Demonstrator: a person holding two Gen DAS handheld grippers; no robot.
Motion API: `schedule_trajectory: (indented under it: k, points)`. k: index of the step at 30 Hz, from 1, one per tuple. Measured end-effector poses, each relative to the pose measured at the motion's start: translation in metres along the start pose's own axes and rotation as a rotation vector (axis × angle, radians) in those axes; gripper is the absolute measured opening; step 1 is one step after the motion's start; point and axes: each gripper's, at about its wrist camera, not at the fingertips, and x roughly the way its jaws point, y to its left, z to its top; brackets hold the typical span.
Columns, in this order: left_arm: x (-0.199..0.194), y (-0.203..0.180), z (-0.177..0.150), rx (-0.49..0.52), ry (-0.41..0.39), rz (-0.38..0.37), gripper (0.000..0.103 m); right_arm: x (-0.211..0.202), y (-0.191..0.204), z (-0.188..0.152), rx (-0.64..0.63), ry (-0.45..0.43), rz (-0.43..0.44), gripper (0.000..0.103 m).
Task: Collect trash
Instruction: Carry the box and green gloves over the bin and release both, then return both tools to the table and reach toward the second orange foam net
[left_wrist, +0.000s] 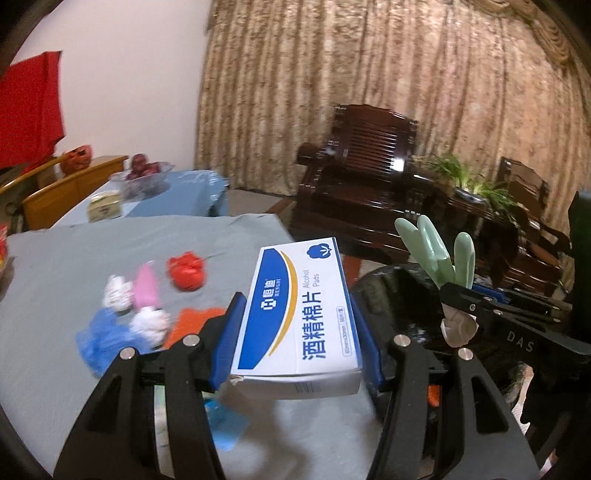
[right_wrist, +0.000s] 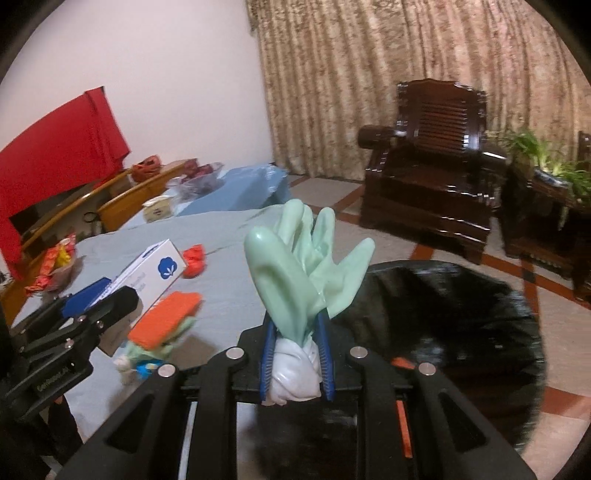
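Right gripper (right_wrist: 297, 363) fingers pinch a pale green glove (right_wrist: 295, 273) by its knotted cuff, fingertips-up, black-lined bin (right_wrist: 480, 332) just ahead-right below; left gripper (left_wrist: 295, 339) fingers, half-spread, clamp the alcohol-pad box (left_wrist: 299, 314) lengthwise, bin farther to their right.

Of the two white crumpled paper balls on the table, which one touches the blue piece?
The nearer white ball, which lies against the blue piece. The farther ball sits beside the pink scrap.
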Motion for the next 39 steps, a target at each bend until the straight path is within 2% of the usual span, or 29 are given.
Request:
schedule_trajectory:
  k: [12,22,25,26,27,28,30,31,33,34,36,39]
  points:
    - [0.062,-0.080,-0.001,0.067,0.046,-0.119,0.054,-0.011,-0.076,-0.010,0.038,0.030,-0.154,0.021]
    - [0.106,-0.122,-0.008,0.098,0.099,-0.197,0.054,-0.003,-0.126,-0.023,0.092,0.067,-0.231,0.021]
    - [0.116,-0.128,-0.008,0.100,0.120,-0.225,0.057,0.001,-0.135,-0.027,0.100,0.085,-0.246,0.023]
    - [0.118,-0.129,-0.008,0.099,0.128,-0.235,0.064,0.003,-0.139,-0.029,0.103,0.092,-0.254,0.025]
    - [0.119,-0.128,-0.009,0.098,0.130,-0.237,0.072,0.003,-0.140,-0.031,0.104,0.097,-0.257,0.028]
    - [0.119,-0.128,-0.010,0.097,0.129,-0.237,0.073,0.003,-0.142,-0.033,0.107,0.101,-0.263,0.030]
    - [0.120,-0.129,-0.009,0.100,0.127,-0.238,0.076,0.001,-0.144,-0.034,0.112,0.093,-0.272,0.048]
    - [0.120,-0.127,-0.010,0.099,0.126,-0.232,0.078,-0.001,-0.144,-0.035,0.115,0.084,-0.276,0.051]
    - [0.115,-0.120,-0.009,0.091,0.120,-0.226,0.081,-0.005,-0.142,-0.035,0.117,0.066,-0.286,0.071]
    - [0.113,-0.115,-0.008,0.088,0.114,-0.216,0.083,-0.007,-0.143,-0.034,0.119,0.058,-0.290,0.076]
    - [0.105,-0.106,-0.007,0.089,0.098,-0.194,0.090,-0.011,-0.140,-0.033,0.125,0.034,-0.292,0.092]
    - [0.090,-0.088,-0.002,0.089,0.076,-0.154,0.094,-0.016,-0.131,-0.029,0.135,0.006,-0.272,0.097]
